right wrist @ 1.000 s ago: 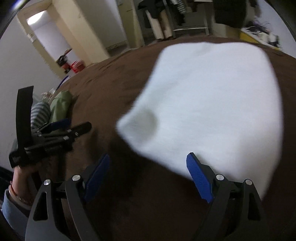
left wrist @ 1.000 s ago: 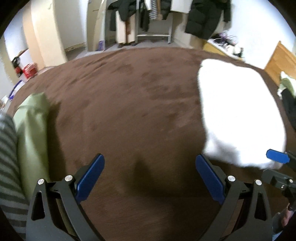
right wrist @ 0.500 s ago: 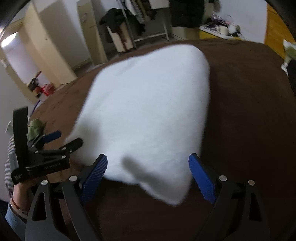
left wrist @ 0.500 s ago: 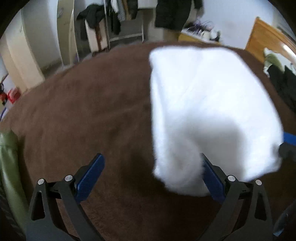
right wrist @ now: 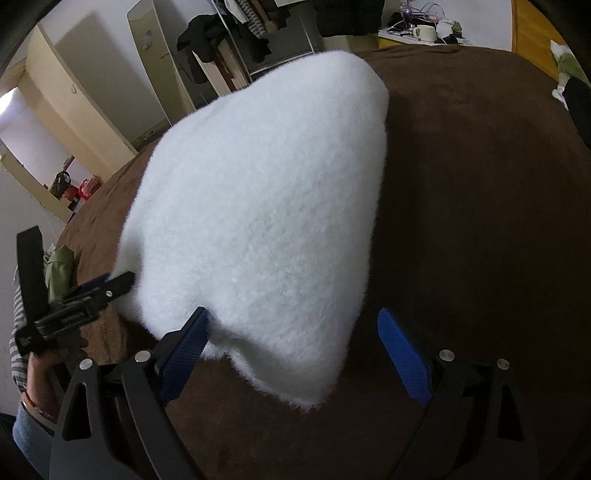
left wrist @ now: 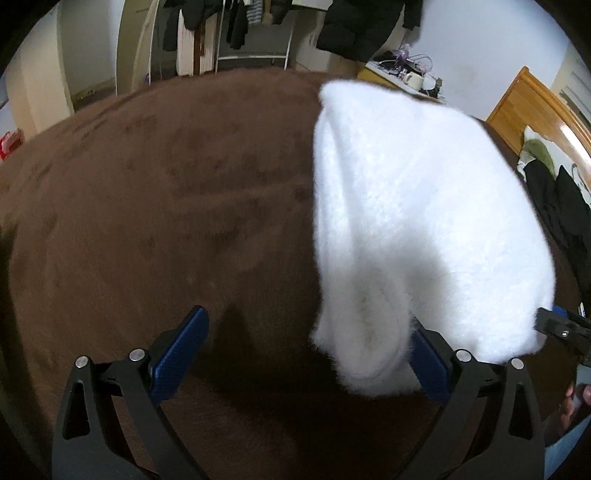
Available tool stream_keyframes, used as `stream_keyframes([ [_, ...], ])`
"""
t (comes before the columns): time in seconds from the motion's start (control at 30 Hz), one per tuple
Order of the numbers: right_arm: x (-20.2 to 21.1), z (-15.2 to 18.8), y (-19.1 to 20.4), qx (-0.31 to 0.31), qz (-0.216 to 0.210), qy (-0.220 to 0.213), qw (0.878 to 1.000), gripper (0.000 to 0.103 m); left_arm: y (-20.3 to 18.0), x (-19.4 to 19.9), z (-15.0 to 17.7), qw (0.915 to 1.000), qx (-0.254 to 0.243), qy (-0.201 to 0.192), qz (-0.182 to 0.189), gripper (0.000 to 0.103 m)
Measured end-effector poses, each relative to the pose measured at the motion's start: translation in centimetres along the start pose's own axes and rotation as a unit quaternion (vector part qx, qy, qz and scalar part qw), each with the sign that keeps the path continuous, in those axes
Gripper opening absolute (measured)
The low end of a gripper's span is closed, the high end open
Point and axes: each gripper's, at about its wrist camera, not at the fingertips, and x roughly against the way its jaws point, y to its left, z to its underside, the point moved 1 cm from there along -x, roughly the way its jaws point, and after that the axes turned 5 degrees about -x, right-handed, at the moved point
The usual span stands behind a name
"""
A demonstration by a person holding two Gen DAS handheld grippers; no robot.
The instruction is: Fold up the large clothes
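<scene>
While both sets of blue-padded fingers stand spread wide and hold nothing, the left gripper (left wrist: pixel 306 354) has its right finger just beside the near corner of the fluffy white garment (left wrist: pixel 413 221), and the right gripper (right wrist: pixel 295 354) has that garment's near edge between its fingers. It lies folded on the brown blanket (left wrist: pixel 166 184). A green cloth (right wrist: pixel 59 269) sits at the left. Farther off, dark coats (left wrist: pixel 365 29) hang on a rack.

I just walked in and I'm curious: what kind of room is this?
Most likely a bedroom: a wide brown plush bedspread with a wooden headboard at its edge, and a metal clothes rack hung with dark coats behind.
</scene>
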Motion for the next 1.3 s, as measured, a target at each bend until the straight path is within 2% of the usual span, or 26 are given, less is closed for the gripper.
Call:
stream_keyframes([
  [0.1, 0.4, -0.7, 0.2, -0.002, 0.0, -0.008, 1.0, 0.09, 0.2, 1.4, -1.4, 0.9997, 0.005, -0.006, 0.021, 0.094],
  [0.2, 1.2, -1.6, -0.7, -0.032, -0.032, -0.016, 0.999, 0.09, 0.9, 1.6, -3.7, 0.9983, 0.016, -0.011, 0.054, 0.094],
  [0.33, 0.7, -3.6, -2.2, -0.048, -0.075, -0.004, 0.996, 0.09, 0.9, 0.1, -6.1, 0.9949, 0.022, -0.008, 0.098, 0.094],
  [0.4, 0.0, -4.5, -2.8, -0.051, -0.083, 0.006, 0.995, 0.09, 1.3, -1.4, -6.9, 0.9921, 0.027, -0.001, 0.122, 0.093],
  [0.47, -0.8, -5.4, -3.3, -0.052, -0.093, 0.011, 0.994, 0.09, 1.0, -3.0, -7.8, 0.9894, 0.009, 0.009, 0.144, 0.092],
  [0.53, -1.8, -6.2, -3.9, -0.049, -0.112, 0.023, 0.992, 0.09, 0.7, -4.1, -8.2, 0.9844, 0.001, 0.018, 0.175, 0.091],
  [0.63, -2.7, -6.7, -4.5, -0.044, -0.136, 0.039, 0.989, 0.092, 0.3, -5.8, -8.5, 0.9811, -0.012, 0.036, 0.19, 0.088],
  [0.7, -3.4, -7.0, -5.2, -0.041, -0.151, 0.048, 0.987, 0.097, 0.3, -6.8, -8.6, 0.9744, -0.002, 0.048, 0.219, 0.088],
  [0.87, -4.0, -7.0, -6.4, -0.041, -0.194, 0.058, 0.978, 0.097, 0.2, -8.5, -8.4, 0.9649, -0.008, 0.055, 0.257, 0.089],
  [1.03, -5.4, -6.7, -7.8, -0.05, -0.25, 0.062, 0.965, 0.097, 0.5, -10.1, -8.3, 0.9485, -0.003, 0.06, 0.311, 0.093],
  [1.2, -6.6, -6.8, -8.6, -0.057, -0.294, 0.073, 0.951, 0.097, -0.2, -10.7, -8.7, 0.9406, -0.02, 0.048, 0.335, 0.096],
  [1.3, -6.7, -6.8, -8.5, -0.048, -0.304, 0.072, 0.949, 0.098, -1.0, -10.9, -9.1, 0.9395, -0.027, 0.037, 0.34, 0.097],
])
